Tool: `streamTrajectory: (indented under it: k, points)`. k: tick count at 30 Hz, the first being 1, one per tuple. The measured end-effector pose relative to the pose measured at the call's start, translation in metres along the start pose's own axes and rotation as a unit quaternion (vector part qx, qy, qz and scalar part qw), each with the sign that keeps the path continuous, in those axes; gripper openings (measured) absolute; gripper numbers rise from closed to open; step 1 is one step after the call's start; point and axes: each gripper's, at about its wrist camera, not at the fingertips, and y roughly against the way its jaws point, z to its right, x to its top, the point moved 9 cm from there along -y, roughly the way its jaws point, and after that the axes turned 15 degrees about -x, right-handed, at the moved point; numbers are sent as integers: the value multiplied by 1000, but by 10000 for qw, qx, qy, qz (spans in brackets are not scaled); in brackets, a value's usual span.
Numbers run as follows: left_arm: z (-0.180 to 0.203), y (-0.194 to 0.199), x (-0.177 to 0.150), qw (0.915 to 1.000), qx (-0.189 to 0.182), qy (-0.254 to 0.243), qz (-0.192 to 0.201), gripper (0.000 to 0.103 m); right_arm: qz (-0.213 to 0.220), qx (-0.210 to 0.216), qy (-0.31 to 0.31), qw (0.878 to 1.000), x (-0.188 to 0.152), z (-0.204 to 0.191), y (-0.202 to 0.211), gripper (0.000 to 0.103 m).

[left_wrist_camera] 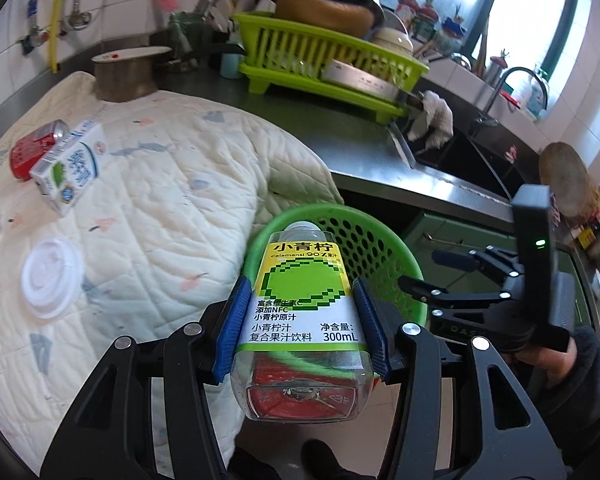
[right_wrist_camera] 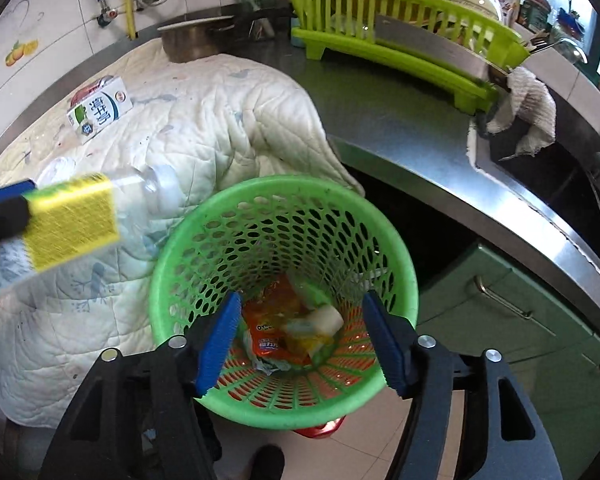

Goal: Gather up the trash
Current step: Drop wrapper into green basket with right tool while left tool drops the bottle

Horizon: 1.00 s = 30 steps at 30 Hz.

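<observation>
The red can (left_wrist_camera: 36, 150) is half hidden behind the milk carton (left_wrist_camera: 70, 166), and the bottle (right_wrist_camera: 72, 224) looks blurry from the right wrist camera. The left gripper (left_wrist_camera: 306, 328) has its jaws closed on one clear juice bottle, squeezing its two sides, cap pointing toward the green basket (right_wrist_camera: 180, 264). The bottle hangs just over the basket rim, beside the quilt (left_wrist_camera: 172, 184). The right gripper (right_wrist_camera: 300, 340) has its jaws wide open over the basket, holding nothing. One orange wrapper (right_wrist_camera: 270, 332) lies inside. One white lid (left_wrist_camera: 52, 282), one carton and one can lie on the quilt on the counter (right_wrist_camera: 400, 120).
</observation>
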Motion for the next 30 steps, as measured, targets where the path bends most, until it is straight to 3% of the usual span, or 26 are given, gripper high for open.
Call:
streamTrajectory:
  k: [6, 18, 24, 30]
  points:
    - [7, -31, -7, 9996, -96, 50, -266, 52, 128, -12, -63, 9999, -1, 12, 14, 69]
    - [18, -80, -23, 9971, -201, 195, -706, 53, 234, -28, -181, 9996, -6, 31, 29, 71]
    - [20, -70, -19, 9979, -194, 177, -595, 54, 247, 26, -184, 9995, -5, 30, 30, 71]
    - [2, -34, -12, 9993, 120, 238, -270, 62, 332, 152, -108, 9993, 4, 12, 35, 73]
